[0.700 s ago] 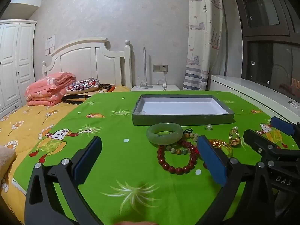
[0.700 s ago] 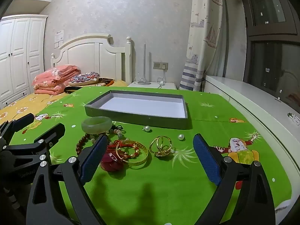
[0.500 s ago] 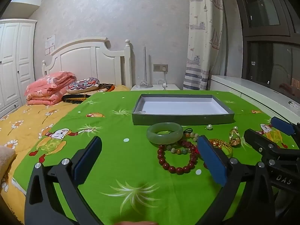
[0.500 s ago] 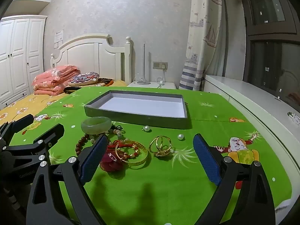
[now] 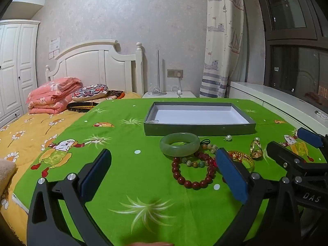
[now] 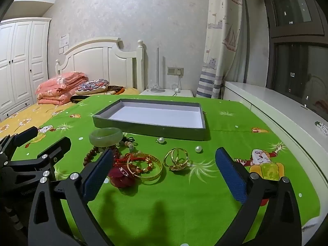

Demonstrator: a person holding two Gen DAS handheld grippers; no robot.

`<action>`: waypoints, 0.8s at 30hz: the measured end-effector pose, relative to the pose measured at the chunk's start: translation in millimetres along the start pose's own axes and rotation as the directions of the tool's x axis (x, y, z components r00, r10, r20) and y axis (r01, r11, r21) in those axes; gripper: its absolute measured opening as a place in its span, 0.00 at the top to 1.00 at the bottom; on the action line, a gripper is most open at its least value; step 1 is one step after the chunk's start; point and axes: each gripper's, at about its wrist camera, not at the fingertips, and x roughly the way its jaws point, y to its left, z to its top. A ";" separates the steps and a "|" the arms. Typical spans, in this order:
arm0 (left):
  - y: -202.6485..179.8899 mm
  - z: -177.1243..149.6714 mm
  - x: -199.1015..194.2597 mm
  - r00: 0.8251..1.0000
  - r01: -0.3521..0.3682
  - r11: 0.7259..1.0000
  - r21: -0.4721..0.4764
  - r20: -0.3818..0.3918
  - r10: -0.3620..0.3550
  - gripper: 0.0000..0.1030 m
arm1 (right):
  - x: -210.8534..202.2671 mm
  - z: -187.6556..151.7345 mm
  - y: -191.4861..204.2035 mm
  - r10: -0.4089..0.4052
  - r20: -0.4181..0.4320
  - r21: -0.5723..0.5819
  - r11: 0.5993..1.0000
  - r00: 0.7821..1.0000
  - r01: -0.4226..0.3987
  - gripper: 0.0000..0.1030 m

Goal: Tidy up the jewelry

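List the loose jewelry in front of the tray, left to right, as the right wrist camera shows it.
Jade bangle → red bead bracelet → gold bangle → gold rings → white pearl.

Green cartoon-print cloth (image 5: 127, 184), grey tray (image 6: 147, 127) w/ white inside, pale-green bangle (image 5: 179, 144), dark-red bead bracelet (image 5: 192, 182), gold rings (image 6: 176, 159)

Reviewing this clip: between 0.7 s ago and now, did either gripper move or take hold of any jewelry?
Nothing visibly changed. The left gripper and right gripper hover with jaws open and hold nothing. The jade bangle, red bead bracelet, gold bangle and gold rings lie on the green cloth in front of the gray tray, which has nothing in it.
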 end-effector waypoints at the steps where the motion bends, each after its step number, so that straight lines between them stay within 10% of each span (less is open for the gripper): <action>1: -0.4 -0.6 0.8 1.000 -0.001 1.000 0.000 0.000 0.001 0.04 | 0.6 -0.4 0.7 0.001 -0.001 0.000 1.000 1.000 -0.001 0.09; 24: 3.6 -8.5 6.8 1.000 0.010 1.000 -0.019 -0.026 -0.010 0.04 | 1.0 -0.3 -0.4 0.004 -0.007 0.006 1.000 1.000 -0.003 0.08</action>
